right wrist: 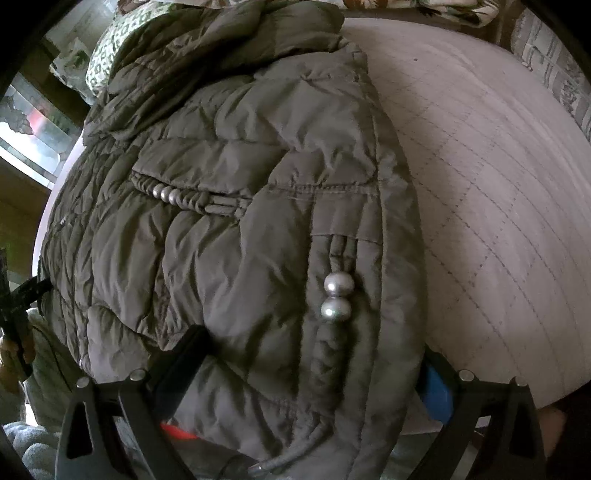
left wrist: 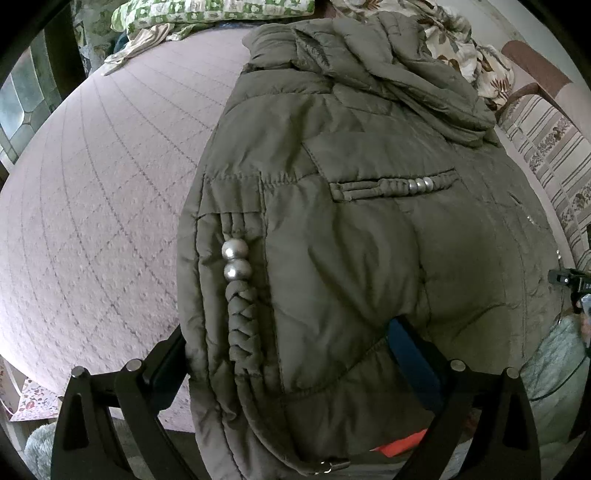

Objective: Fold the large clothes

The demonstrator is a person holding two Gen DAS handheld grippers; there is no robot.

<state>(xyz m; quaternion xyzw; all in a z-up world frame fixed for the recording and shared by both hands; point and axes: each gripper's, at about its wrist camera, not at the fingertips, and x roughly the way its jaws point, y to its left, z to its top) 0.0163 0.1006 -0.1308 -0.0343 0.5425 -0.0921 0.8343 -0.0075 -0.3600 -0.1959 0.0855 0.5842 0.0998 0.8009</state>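
An olive-green padded jacket lies on a pink quilted bed, its hood bunched at the far end. It has braided cords with silver beads. My left gripper is shut on the jacket's near hem at its left corner. In the right wrist view the same jacket fills the frame, with beads near its right edge. My right gripper is shut on the hem at the jacket's right corner. The hem hides most of the fingers.
Green-patterned bedding and a floral cloth lie at the far end of the bed. A striped patterned fabric runs along the right side. The bare mattress spreads to the right of the jacket. A window is at left.
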